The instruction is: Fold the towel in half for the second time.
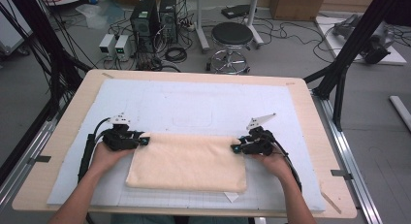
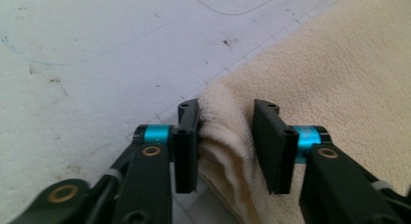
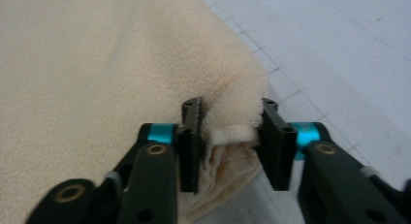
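Note:
A cream towel [image 1: 188, 161] lies folded into a rectangle on the white mat, its long edges running left to right. My left gripper [image 1: 144, 141] is at the towel's far left corner, and its jaws are shut on the bunched layers of that corner [image 2: 225, 136]. My right gripper [image 1: 236, 148] is at the far right corner, with its jaws shut on the folded edge [image 3: 231, 122], which bulges above them. Both corners rest low, at table height. A hand holds each gripper from the near side.
The white grid mat [image 1: 194, 105] covers most of the wooden table [image 1: 72, 112], with bare mat beyond the towel. A small white tag [image 1: 231, 196] lies at the towel's near right corner. A stool [image 1: 231, 40] and computer cases [image 1: 145, 18] stand on the floor beyond.

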Demonstrator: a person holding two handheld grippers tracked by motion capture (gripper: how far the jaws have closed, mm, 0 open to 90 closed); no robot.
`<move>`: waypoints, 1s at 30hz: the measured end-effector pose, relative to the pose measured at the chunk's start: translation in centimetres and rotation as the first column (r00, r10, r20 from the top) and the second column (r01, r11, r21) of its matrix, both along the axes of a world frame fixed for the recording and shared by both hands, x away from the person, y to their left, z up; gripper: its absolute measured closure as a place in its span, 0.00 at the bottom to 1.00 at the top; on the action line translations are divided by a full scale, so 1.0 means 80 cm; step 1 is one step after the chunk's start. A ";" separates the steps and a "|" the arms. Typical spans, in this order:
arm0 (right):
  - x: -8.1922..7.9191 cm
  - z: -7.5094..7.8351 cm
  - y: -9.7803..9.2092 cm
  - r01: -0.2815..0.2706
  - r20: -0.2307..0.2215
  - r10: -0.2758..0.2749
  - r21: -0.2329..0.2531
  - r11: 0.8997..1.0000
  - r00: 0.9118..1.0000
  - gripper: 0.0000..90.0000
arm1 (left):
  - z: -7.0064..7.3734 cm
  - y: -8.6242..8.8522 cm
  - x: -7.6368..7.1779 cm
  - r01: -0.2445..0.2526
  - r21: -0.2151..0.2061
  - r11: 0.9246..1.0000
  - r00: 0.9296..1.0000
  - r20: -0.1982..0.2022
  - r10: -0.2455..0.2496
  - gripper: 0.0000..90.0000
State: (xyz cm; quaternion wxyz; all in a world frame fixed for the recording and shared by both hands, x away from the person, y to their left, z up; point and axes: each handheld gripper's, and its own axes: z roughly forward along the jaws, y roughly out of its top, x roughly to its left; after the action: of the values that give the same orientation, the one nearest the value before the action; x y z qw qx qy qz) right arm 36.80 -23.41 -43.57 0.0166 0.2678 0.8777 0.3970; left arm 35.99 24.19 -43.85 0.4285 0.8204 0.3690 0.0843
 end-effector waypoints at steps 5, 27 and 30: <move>-0.008 0.012 0.001 -0.015 0.023 0.015 -0.012 1.000 1.000 0.86 | 0.009 0.002 -0.007 0.000 0.000 1.000 1.000 0.029 0.000 0.86; 0.086 0.094 0.035 0.150 0.213 -0.135 -0.059 0.987 0.968 0.87 | 0.081 -0.004 0.071 -0.241 0.041 0.970 0.953 0.197 0.228 0.88; 0.101 0.094 0.040 0.188 0.199 -0.168 -0.087 0.978 0.966 0.78 | 0.077 -0.008 0.088 -0.295 0.108 0.950 0.943 0.191 0.271 0.74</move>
State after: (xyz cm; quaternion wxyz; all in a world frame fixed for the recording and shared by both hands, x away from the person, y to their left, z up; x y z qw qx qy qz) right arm 44.88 -20.19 -36.06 0.1500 0.3054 0.8641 0.3710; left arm 43.04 23.53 -37.70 0.3862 0.7753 0.4378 0.2409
